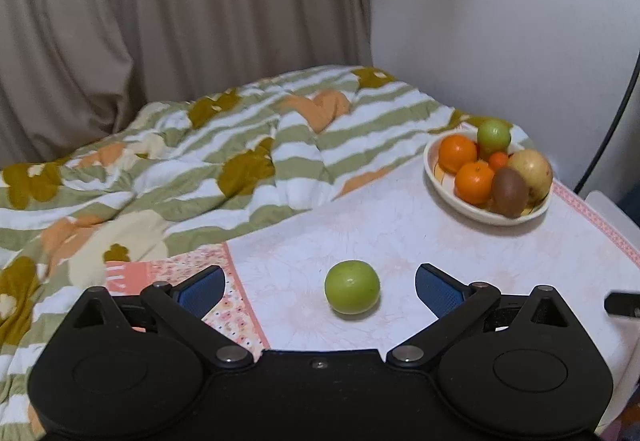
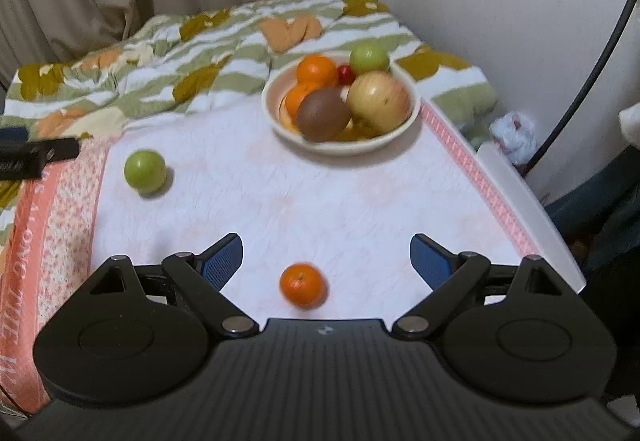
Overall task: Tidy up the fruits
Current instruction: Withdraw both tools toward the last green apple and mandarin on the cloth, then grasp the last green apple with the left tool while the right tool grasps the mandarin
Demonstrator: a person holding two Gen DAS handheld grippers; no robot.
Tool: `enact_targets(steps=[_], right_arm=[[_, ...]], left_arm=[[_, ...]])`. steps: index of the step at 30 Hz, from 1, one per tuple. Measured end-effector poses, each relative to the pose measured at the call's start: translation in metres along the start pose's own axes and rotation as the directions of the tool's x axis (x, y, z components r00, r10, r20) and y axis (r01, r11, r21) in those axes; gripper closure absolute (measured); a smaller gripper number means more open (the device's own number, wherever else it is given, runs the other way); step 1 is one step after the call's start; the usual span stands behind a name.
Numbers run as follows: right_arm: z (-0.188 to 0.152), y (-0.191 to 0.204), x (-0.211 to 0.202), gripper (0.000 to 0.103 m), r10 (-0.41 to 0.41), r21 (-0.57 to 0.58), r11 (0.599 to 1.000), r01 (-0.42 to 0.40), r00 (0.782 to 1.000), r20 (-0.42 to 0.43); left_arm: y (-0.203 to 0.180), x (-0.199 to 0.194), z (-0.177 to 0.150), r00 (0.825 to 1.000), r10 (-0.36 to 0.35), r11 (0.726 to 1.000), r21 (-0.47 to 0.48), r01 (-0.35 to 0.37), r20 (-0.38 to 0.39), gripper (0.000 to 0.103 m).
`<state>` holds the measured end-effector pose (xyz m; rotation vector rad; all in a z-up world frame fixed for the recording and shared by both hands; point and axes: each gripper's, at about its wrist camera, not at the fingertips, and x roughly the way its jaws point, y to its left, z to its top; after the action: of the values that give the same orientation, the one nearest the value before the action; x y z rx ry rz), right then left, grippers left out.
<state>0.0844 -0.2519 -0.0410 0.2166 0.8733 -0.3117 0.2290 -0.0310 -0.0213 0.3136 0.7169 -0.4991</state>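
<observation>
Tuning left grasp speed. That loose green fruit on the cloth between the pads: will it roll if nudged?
Probably. The green fruit is near-round and sits free on the flat tablecloth, so an off-centre touch could send it rolling. Its skin looks smooth and glossy, perhaps slippery. The left tool is open with the fruit between its pads, so closing evenly should trap it.

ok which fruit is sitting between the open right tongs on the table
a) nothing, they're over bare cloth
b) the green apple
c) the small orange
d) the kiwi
c: in the right wrist view the small orange lies loose on the table between the open right tongs, while the green apple sits off to the left and the kiwi is in the bowl.
</observation>
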Motion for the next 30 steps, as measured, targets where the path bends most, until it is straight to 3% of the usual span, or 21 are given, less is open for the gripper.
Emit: enact_targets(steps=[12,18,20,22,30], right_arm=[[-0.026,0.023,0.048,0.0,-0.035,0.017,0.999,0.037,0.995,-0.09],[-0.03,0.021,0.062,0.0,-0.043,0.033,0.998,0.047,0.993,-0.111],[-0.031,0.019,0.065,0.0,-0.048,0.028,0.998,0.052,0.992,-0.116],[-0.031,0.017,0.068,0.0,-0.048,0.033,0.998,0.052,0.992,-0.121],[-0.03,0.015,0.078,0.023,-0.027,0.031,0.999,0.032,0.99,-0.136]], left_arm=[[0.001,0.087,-0.012,0.986,-0.108,0.994,0.016,0.111,-0.129,0.011],[-0.004,0.11,-0.013,0.978,-0.14,0.99,-0.001,0.141,-0.156,0.027],[-0.006,0.118,-0.013,0.974,-0.148,0.989,-0.013,0.148,-0.171,0.047],[-0.004,0.121,-0.012,0.971,-0.165,0.986,-0.043,0.16,-0.174,0.047],[-0.007,0.116,-0.016,0.974,-0.154,0.988,-0.023,0.152,-0.165,0.047]])
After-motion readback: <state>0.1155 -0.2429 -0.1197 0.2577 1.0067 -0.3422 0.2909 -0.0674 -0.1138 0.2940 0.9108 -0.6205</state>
